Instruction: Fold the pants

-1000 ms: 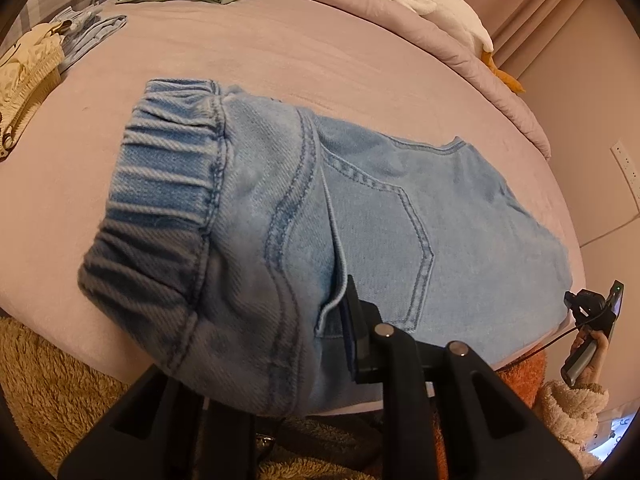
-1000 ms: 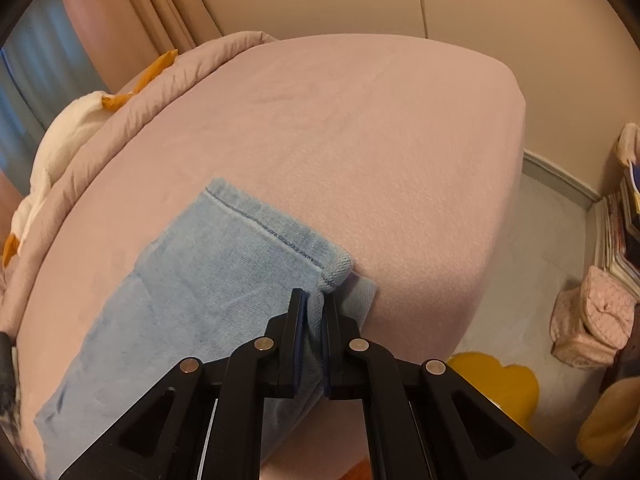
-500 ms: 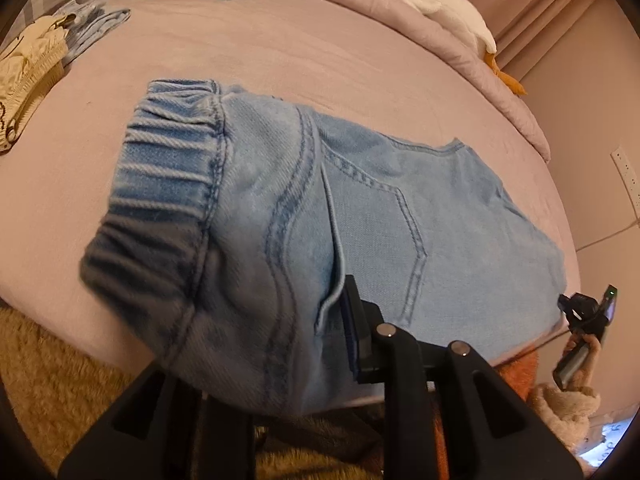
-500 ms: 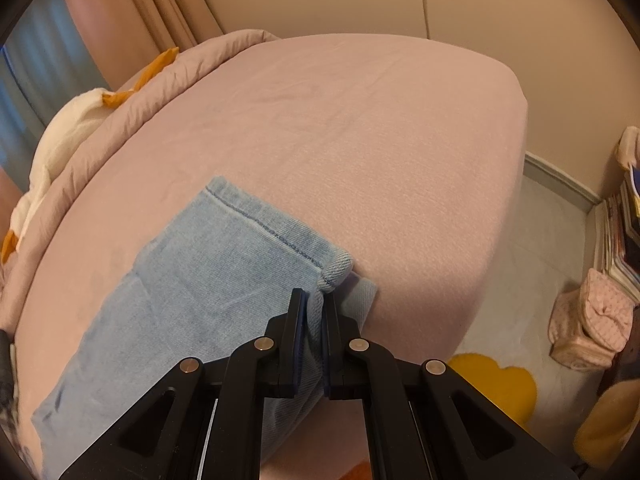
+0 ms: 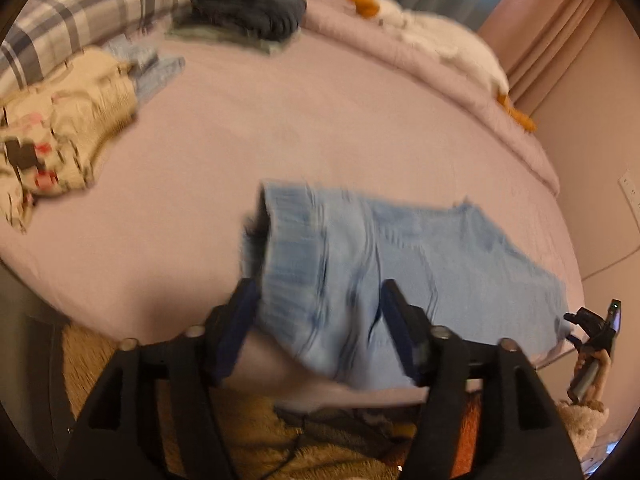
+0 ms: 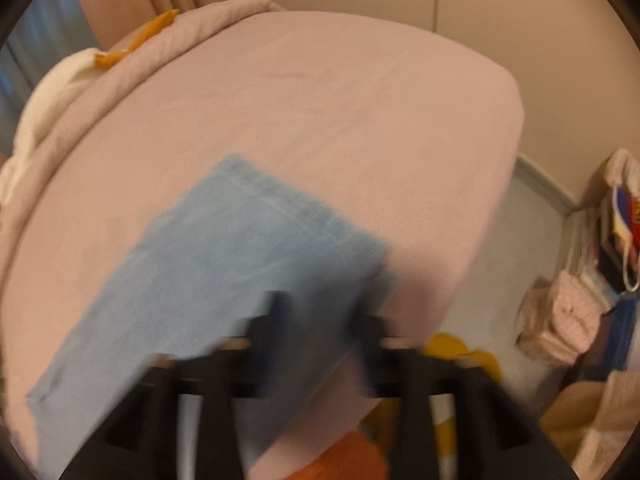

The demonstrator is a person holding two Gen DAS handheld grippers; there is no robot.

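Note:
The light blue denim pants [image 5: 400, 256] lie folded on the pink bed sheet [image 5: 280, 128] near its front edge, waistband end to the left. My left gripper [image 5: 316, 320] is open, its fingers either side of the waistband end, holding nothing. In the right wrist view the leg-hem end of the pants [image 6: 224, 252] lies flat on the sheet [image 6: 320, 112]. My right gripper [image 6: 320, 312] is open just behind the hem corner, blurred by motion. The right gripper also shows in the left wrist view [image 5: 592, 328] at the far right bed edge.
A cream patterned garment [image 5: 60, 128], a folded dark stack [image 5: 248, 8] and a plaid pillow [image 5: 80, 4] sit at the back left. A white plush toy [image 5: 452, 48] lies on the rolled duvet. Beside the bed: a yellow cushion [image 6: 460, 356], bags [image 6: 560, 320].
Both grippers have opened and let go of the pants, which dropped flat onto the bed. Both grippers have pulled back and up; the views are motion-blurred.

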